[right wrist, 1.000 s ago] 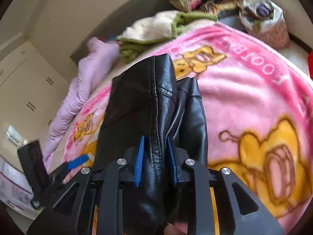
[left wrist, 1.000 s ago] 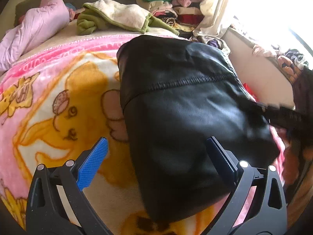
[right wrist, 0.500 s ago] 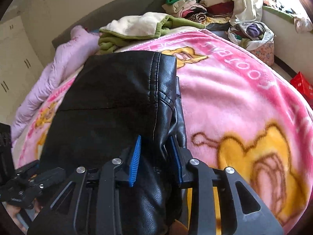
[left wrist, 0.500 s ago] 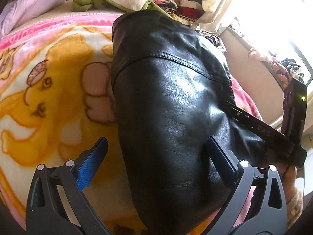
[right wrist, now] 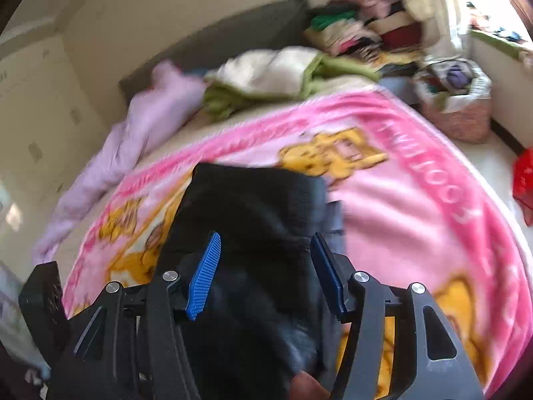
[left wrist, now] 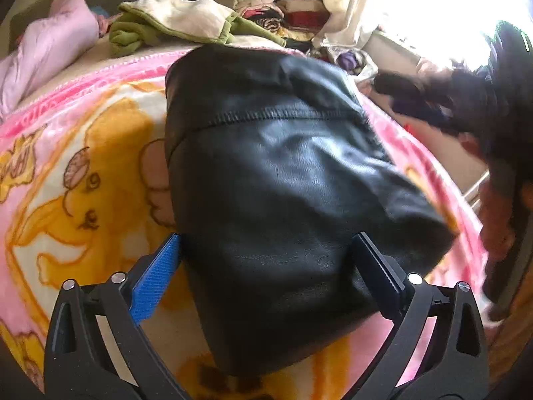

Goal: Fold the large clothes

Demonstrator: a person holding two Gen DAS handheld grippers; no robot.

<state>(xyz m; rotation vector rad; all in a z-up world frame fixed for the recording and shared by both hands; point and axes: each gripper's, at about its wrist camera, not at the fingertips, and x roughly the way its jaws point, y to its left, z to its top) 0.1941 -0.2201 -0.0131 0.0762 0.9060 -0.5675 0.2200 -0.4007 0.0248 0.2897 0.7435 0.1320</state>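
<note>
The black leather garment lies folded into a thick bundle in the middle of the pink cartoon blanket, a stitched seam running across its upper part. In the right wrist view it fills the lower centre, blurred.

The left gripper stands wide open, its blue pads on either side of the bundle's near end and not pressing it. The right gripper is opening; the leather shows between its fingers, the pads clear of it.

On the blanket, pink block letters run along the border at 3 o'clock of the garment in the right wrist view, seen upside down and blurred; only something like "FOOT" can be made out. Yellow cartoon figures are printed on it.

At 12 o'clock lies a green-and-cream blanket, at 10 o'clock a lilac quilt, and at 1 o'clock a pile of folded clothes. A basket stands beyond the bed at 2 o'clock.
</note>
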